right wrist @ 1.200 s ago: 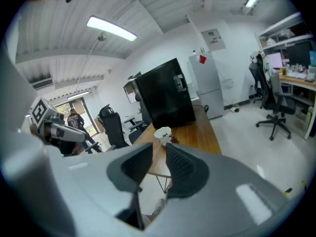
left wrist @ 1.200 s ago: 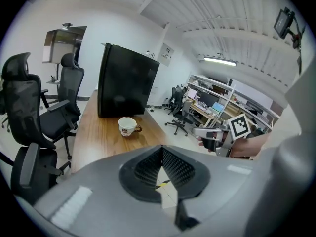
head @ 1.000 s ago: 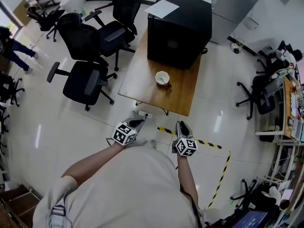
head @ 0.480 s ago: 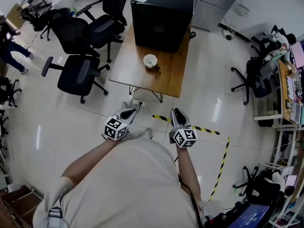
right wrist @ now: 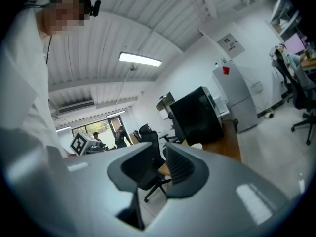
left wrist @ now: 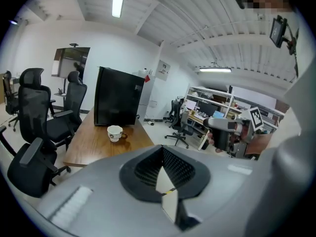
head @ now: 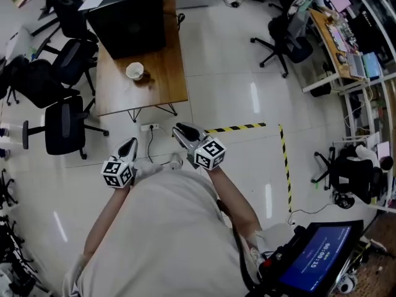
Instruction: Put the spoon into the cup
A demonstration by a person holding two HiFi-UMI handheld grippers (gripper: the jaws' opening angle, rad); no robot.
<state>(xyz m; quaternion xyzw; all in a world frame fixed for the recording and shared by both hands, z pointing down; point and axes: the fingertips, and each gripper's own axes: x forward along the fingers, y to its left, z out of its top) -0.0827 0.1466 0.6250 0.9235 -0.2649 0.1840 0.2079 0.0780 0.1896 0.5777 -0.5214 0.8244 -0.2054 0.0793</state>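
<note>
Cup (head: 134, 71) stands on wooden table (head: 162, 82) by black box (head: 127, 26), well apart from both grippers. Left gripper (head: 129, 145) jaws together, empty. Right gripper (head: 180, 130) jaws slightly apart, nothing between.

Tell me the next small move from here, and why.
Probably turn and step toward the wooden table, grippers leading. The left gripper and right gripper sit close to the person's body, over the floor and well short of the cup, and neither holds anything. No spoon can be made out at this range, so closing in likely comes first.
</note>
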